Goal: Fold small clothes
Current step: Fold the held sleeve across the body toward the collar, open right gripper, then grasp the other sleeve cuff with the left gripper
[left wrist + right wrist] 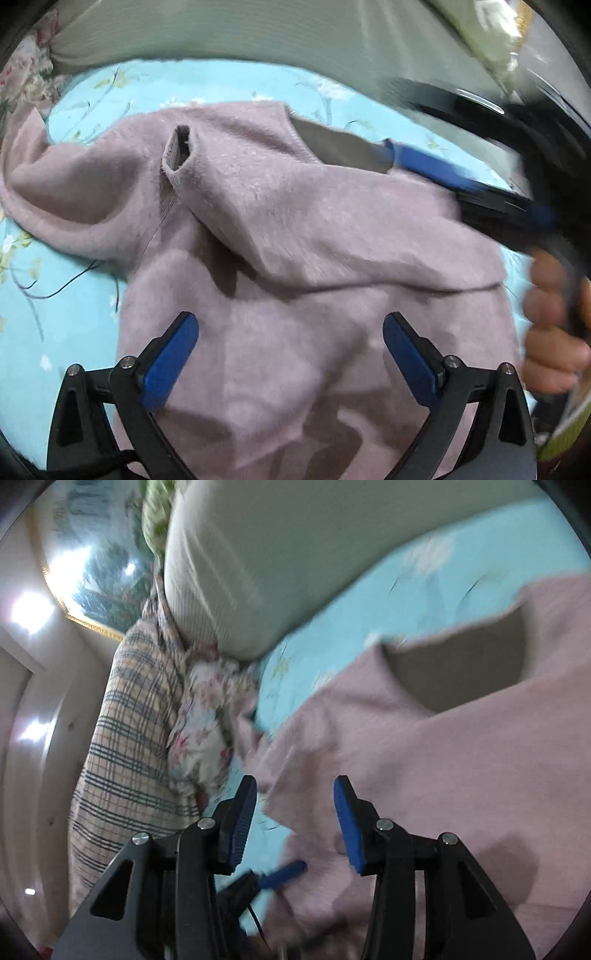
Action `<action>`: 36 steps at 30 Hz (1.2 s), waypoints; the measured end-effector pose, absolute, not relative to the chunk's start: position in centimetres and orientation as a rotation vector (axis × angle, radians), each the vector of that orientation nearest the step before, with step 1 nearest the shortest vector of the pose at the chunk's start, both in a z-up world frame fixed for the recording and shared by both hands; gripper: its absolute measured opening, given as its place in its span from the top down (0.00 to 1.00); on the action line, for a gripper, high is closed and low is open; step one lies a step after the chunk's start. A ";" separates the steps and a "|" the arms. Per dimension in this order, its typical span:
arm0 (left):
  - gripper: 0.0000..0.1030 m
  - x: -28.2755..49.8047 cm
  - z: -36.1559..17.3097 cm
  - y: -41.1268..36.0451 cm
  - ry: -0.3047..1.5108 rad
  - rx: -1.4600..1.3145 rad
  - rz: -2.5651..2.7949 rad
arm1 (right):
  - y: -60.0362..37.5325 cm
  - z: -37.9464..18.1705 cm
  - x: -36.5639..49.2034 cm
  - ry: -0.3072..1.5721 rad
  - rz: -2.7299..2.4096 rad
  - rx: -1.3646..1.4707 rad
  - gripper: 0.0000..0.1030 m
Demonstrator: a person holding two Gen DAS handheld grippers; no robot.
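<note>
Left tool (291,325), nearest the lens: blue pads set wide, nothing between them, poised over the sweater (295,258). Right tool (295,794): pads partly apart, w/ no cloth gripped; in the left view it shows blurred at upper right, a hand (554,325) on its handle. Surface: bed w/ light-blue floral sheet (155,88). Sweater, pinkish-mauve & fuzzy, lies rumpled on the sheet, one sleeve cuff (177,151) standing open, neck opening (461,672) showing grey inside. Beyond: ribbed pale pillow (277,554), plaid cloth (129,720), floral cloth (207,720), gilt-framed picture (92,554) on wall. No containers seen.
</note>
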State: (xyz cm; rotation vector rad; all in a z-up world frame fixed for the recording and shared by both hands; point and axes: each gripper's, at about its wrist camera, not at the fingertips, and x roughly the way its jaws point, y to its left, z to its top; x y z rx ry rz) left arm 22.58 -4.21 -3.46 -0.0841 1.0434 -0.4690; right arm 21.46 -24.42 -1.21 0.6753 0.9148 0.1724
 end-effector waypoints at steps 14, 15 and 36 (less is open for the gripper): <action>0.84 30.9 -4.6 -2.7 0.995 -0.155 -0.357 | -38.3 3.1 7.6 0.697 -0.261 0.749 0.55; 0.97 30.8 -4.4 -2.6 0.985 -0.131 -0.348 | -38.6 3.2 7.3 0.694 -0.276 0.748 0.55; 0.97 29.0 -2.5 1.6 0.825 -0.066 -0.225 | -41.0 -1.5 11.6 0.929 -0.369 0.551 0.56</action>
